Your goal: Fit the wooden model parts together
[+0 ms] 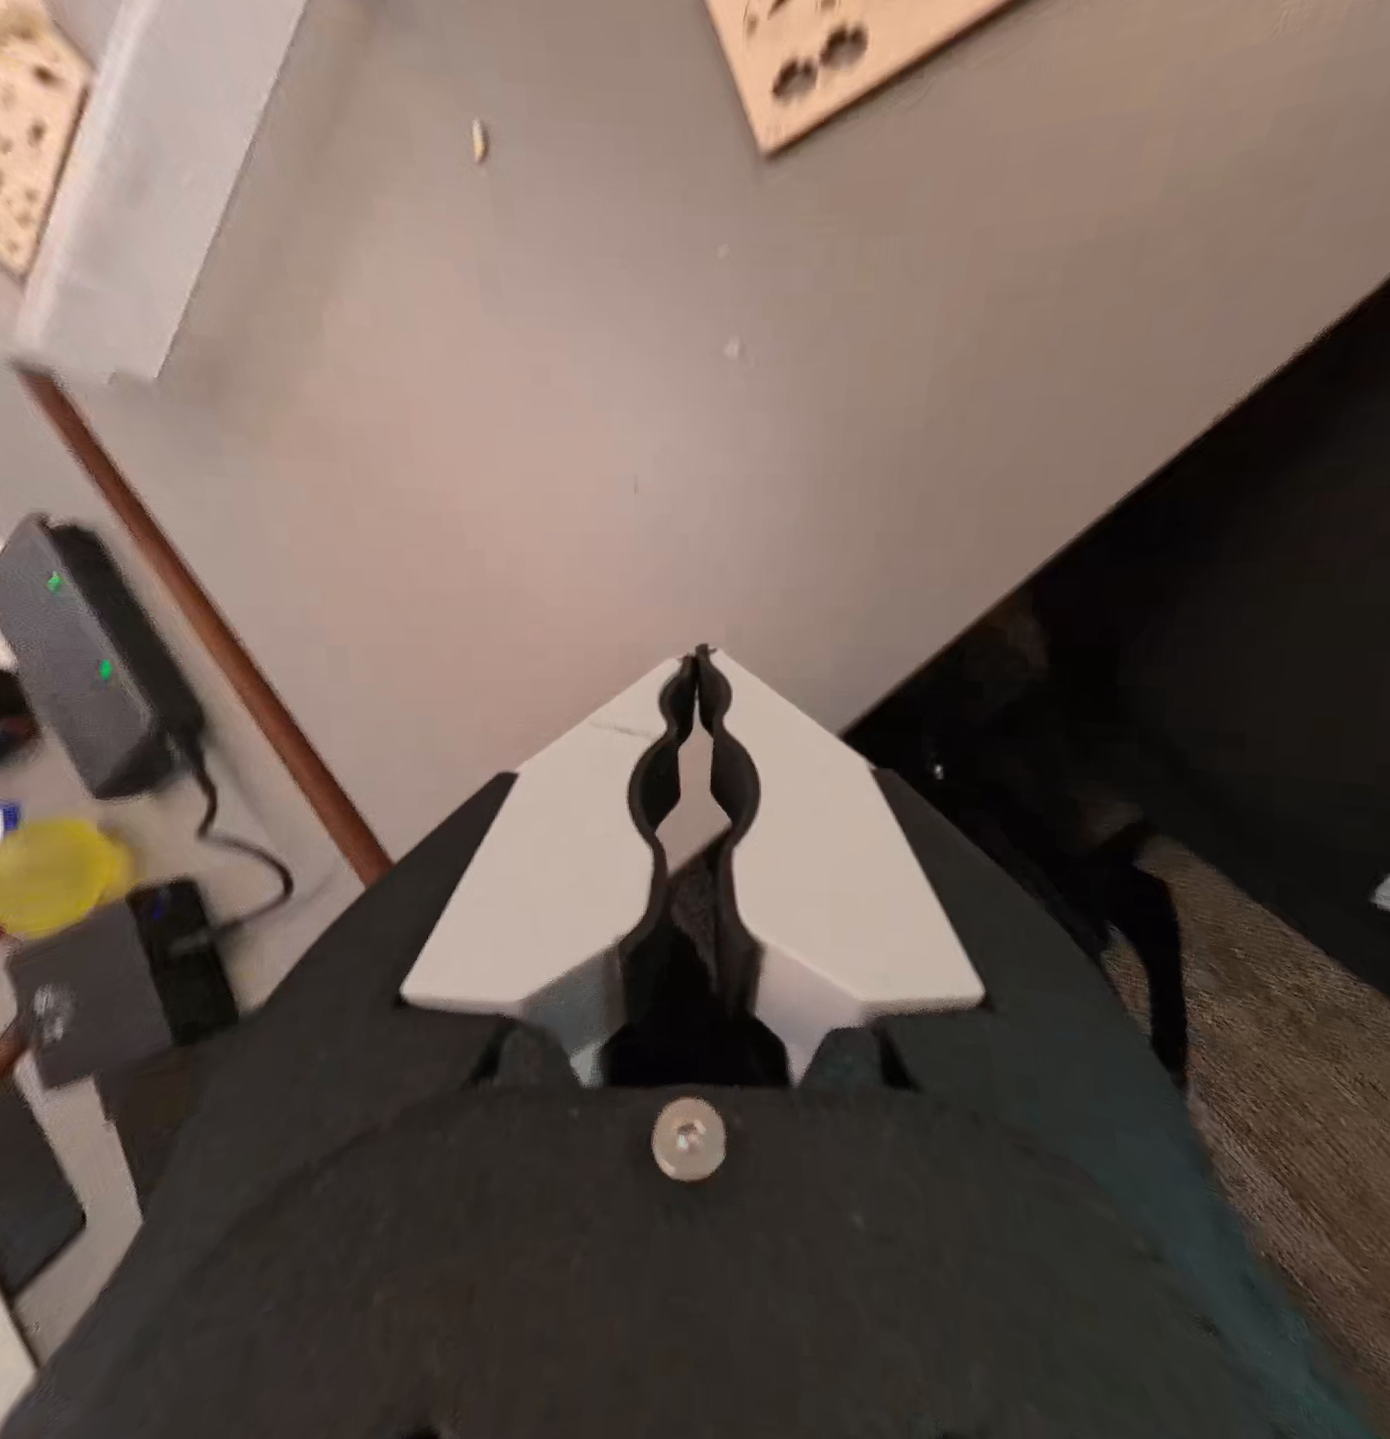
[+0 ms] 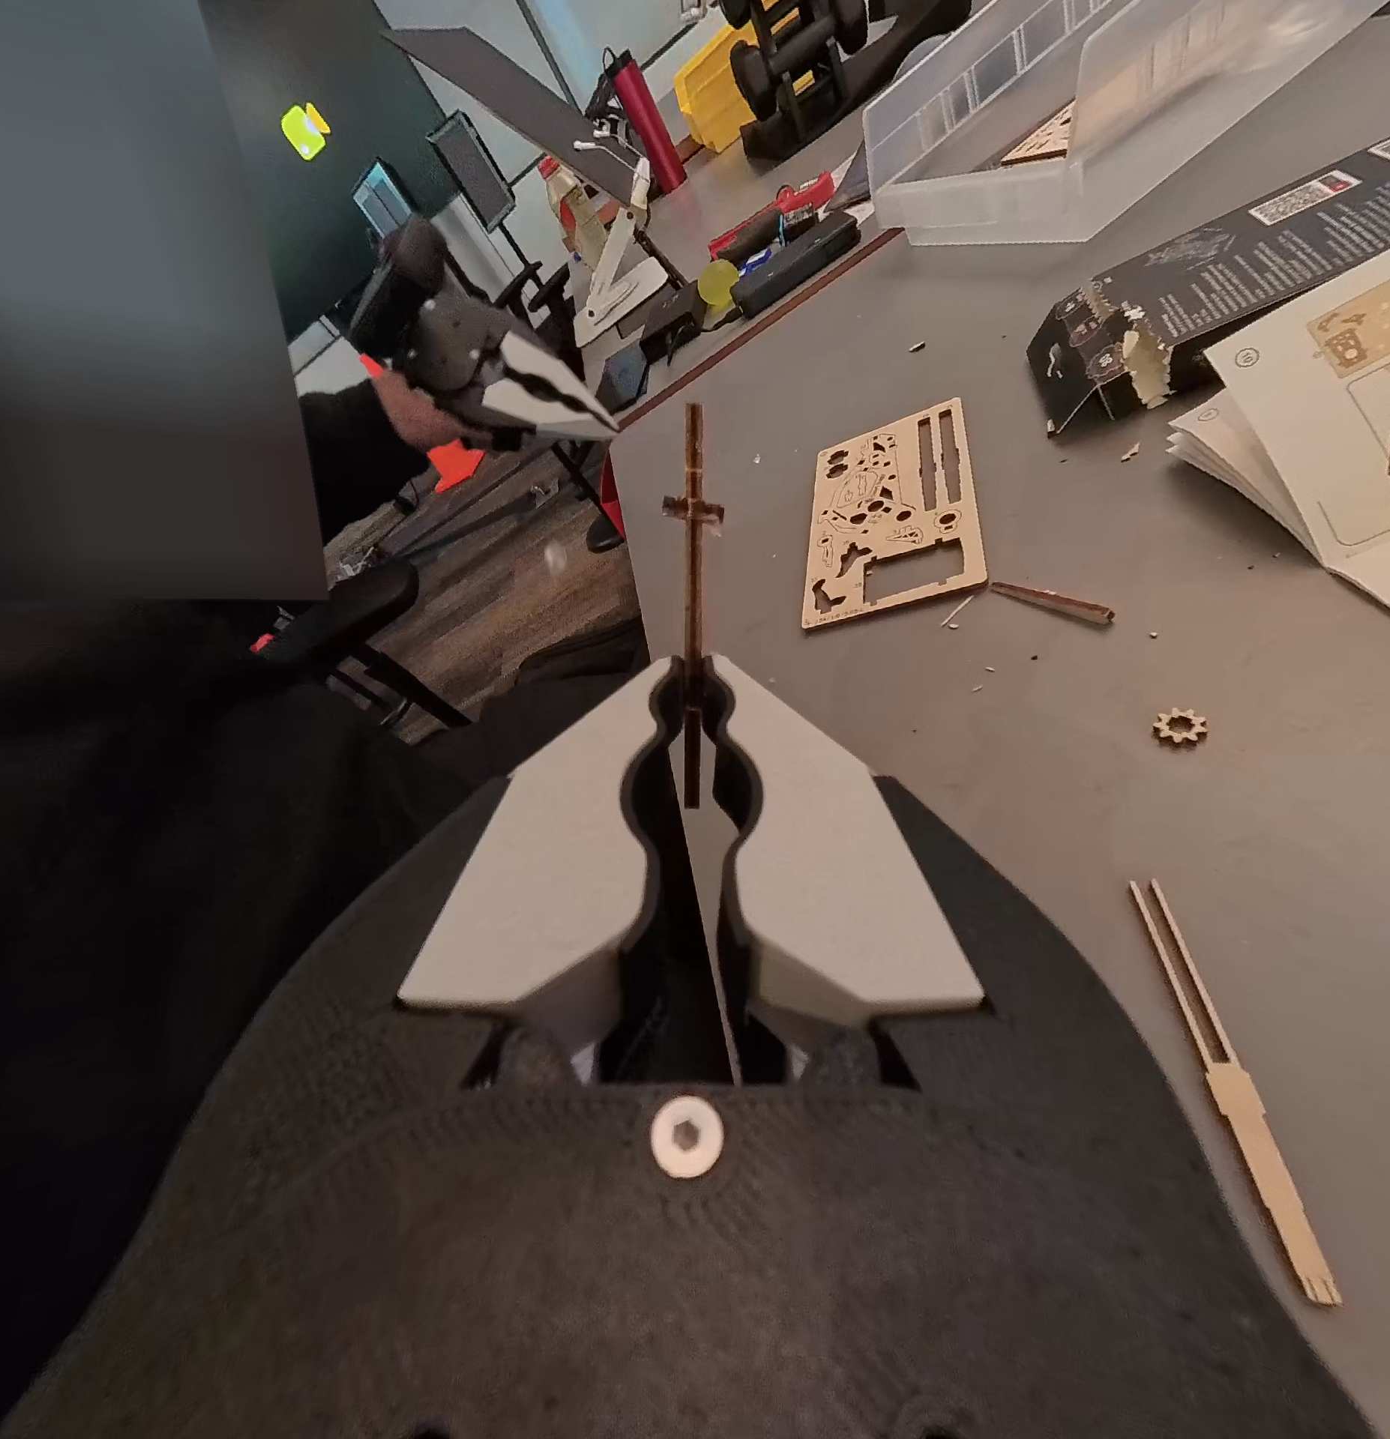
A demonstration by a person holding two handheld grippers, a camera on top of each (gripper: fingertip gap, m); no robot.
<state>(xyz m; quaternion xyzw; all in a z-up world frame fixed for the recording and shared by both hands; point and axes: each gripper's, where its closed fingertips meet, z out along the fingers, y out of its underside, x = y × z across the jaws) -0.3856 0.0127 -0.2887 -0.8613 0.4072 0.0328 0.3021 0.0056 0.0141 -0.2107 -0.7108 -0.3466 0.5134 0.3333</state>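
Right gripper (image 2: 692, 662): jaws closed on a thin wooden strip (image 2: 693, 561), seen edge-on, standing out past the tips; a small cross-piece (image 2: 693, 511) sits across it partway up. Held above the near-left corner of the grey table (image 2: 988, 779).

Left gripper (image 1: 698, 660): tips pressed together, nothing visible between them. In the right wrist view it hangs to the far left of the strip (image 2: 598, 420), apart from it.

Risk, as judged: the strip is slender and clamped only at its lower end; a sideways push from the other gripper could snap it, twist it in the jaws or knock the cross-piece off.

Loose parts on table: forked wooden stick (image 2: 1221, 1090), near right; small wooden gear (image 2: 1179, 729), right; dark wooden rod (image 2: 1054, 601); punched-out part sheet (image 2: 894, 514), beyond the strip.

Other items: instruction booklet (image 2: 1315, 436), torn black box (image 2: 1190, 311), clear plastic case (image 2: 1066, 156), far right. Nothing stands between the two grippers.
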